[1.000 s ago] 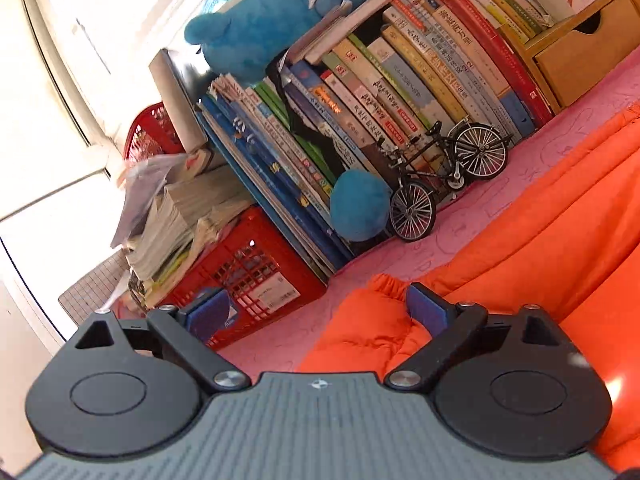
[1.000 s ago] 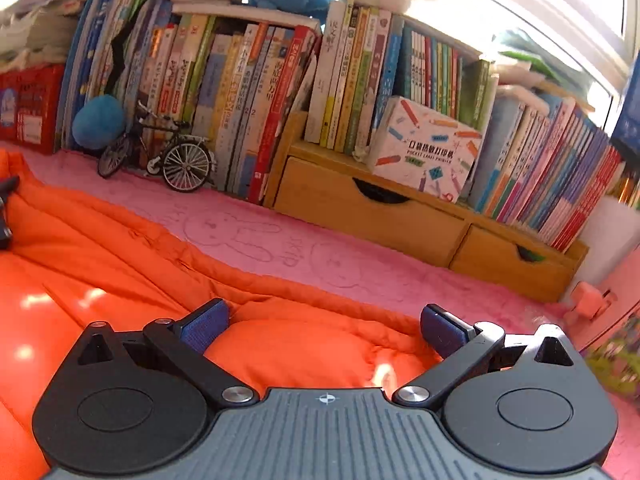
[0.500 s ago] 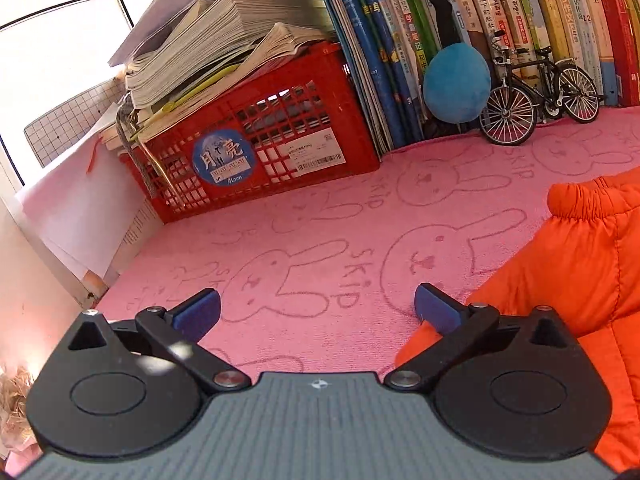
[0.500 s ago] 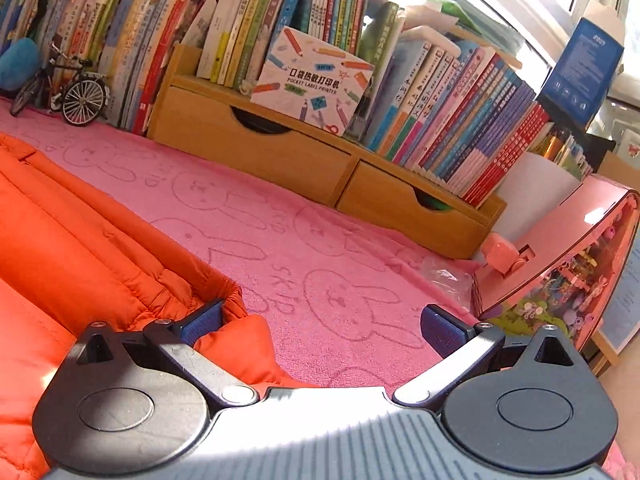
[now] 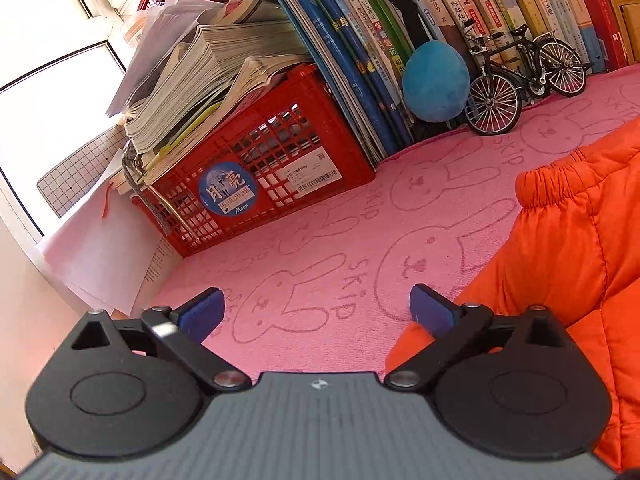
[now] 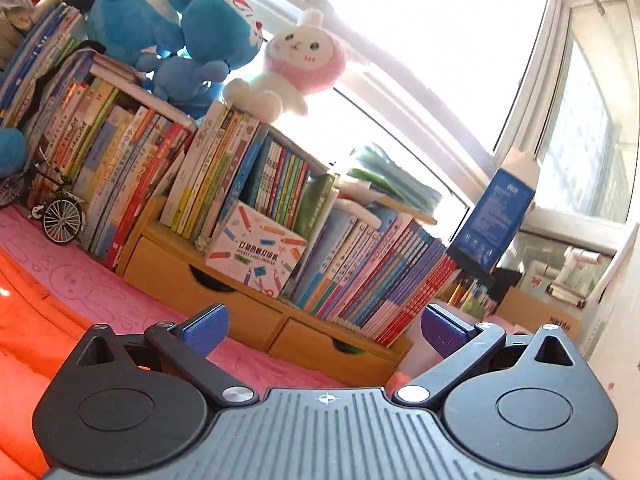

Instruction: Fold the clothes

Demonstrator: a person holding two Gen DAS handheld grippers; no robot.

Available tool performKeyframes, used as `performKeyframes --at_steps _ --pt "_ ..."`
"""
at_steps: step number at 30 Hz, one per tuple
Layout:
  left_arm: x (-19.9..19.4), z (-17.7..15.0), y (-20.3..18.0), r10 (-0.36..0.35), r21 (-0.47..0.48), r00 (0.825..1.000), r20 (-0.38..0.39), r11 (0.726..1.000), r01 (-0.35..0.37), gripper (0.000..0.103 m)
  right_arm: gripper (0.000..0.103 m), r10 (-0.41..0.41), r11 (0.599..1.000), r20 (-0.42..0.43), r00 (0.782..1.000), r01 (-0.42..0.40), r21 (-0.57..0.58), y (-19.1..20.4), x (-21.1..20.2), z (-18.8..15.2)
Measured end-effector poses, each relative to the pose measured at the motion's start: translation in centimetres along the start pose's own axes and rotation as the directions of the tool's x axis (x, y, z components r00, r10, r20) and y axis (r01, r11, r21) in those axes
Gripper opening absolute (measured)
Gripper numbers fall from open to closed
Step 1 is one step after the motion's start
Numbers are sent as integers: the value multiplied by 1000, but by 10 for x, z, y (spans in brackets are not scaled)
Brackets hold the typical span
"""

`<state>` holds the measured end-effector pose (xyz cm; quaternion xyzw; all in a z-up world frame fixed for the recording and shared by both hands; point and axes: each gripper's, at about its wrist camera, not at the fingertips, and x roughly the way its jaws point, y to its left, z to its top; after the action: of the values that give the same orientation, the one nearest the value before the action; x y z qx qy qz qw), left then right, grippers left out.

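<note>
An orange padded jacket lies on the pink bunny-print mat, filling the right side of the left wrist view, its elastic cuff pointing left. My left gripper is open over bare mat, its right finger beside the jacket's edge, nothing between the pads. In the right wrist view the jacket shows only at the lower left. My right gripper is open and empty, tilted up toward the bookshelf, to the right of the jacket.
A red crate stacked with papers stands at the mat's left. Books, a blue plush ball and a model bicycle line the back. A wooden drawer shelf, plush toys and a window sit behind the right gripper.
Both grippers have come off the jacket and pulled outward, the left to the left, the right to the right and tilting upward. Both stayed open.
</note>
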<state>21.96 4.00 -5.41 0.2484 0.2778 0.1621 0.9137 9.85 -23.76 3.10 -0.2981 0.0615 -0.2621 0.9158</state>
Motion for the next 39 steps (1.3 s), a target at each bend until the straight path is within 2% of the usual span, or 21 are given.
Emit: performKeyframes --at_steps 2,4,5,7,9,11,12,14,15,17,19,25,29,33,35,39 --pt "0 0 -1 5 4 1000 2 1000 -5 101 103 -45 998 74 996 49 -49 11 -12 13" --pt "-1 0 -2 12 10 1000 6 1000 -12 101 103 34 999 97 995 -33 -5 19 -25 27" --pt "-1 0 -2 16 13 1000 8 1000 -16 101 103 113 993 98 989 -116 31 25 -31 35" --pt "-3 0 -4 25 19 1000 14 999 -26 101 103 305 944 96 948 -314 101 43 -44 53" --pt "-4 0 -6 40 29 999 21 999 -40 101 103 442 885 99 891 -452 116 68 -53 67" --pt "-5 0 -7 49 35 998 26 998 -50 101 103 530 836 93 843 -537 110 94 -60 75" --pt "-5 0 -7 53 37 998 27 998 -54 101 103 558 820 78 826 -564 96 106 -62 75" --pt "-5 0 -8 57 41 998 29 997 -58 101 103 600 798 29 800 -600 59 129 -64 70" --pt "-5 0 -8 56 40 998 28 998 -57 101 102 608 793 5 794 -607 43 137 -64 63" --pt "-4 0 -6 46 33 999 21 998 -46 101 102 606 795 -33 794 -605 39 138 -61 45" --pt "-2 0 -4 33 23 999 11 999 -33 102 102 600 799 -58 798 -595 84 122 -53 31" --pt "-2 0 -3 24 13 1000 7 1000 -24 102 102 447 895 -105 888 -443 56 73 -37 -20" --pt "-2 0 -4 25 14 1000 8 1000 -25 102 102 387 922 -167 907 -379 79 43 -22 -43" --pt "-2 0 -4 26 16 1000 10 1000 -26 102 102 286 958 -216 934 -285 38 25 -12 -62" --pt "-2 0 -4 27 18 1000 11 999 -28 102 102 244 970 -271 931 -238 55 15 -2 -75" --pt "0 2 0 7 -7 1000 -4 1000 -7 103 102 295 955 -362 884 -260 145 1 16 -87"
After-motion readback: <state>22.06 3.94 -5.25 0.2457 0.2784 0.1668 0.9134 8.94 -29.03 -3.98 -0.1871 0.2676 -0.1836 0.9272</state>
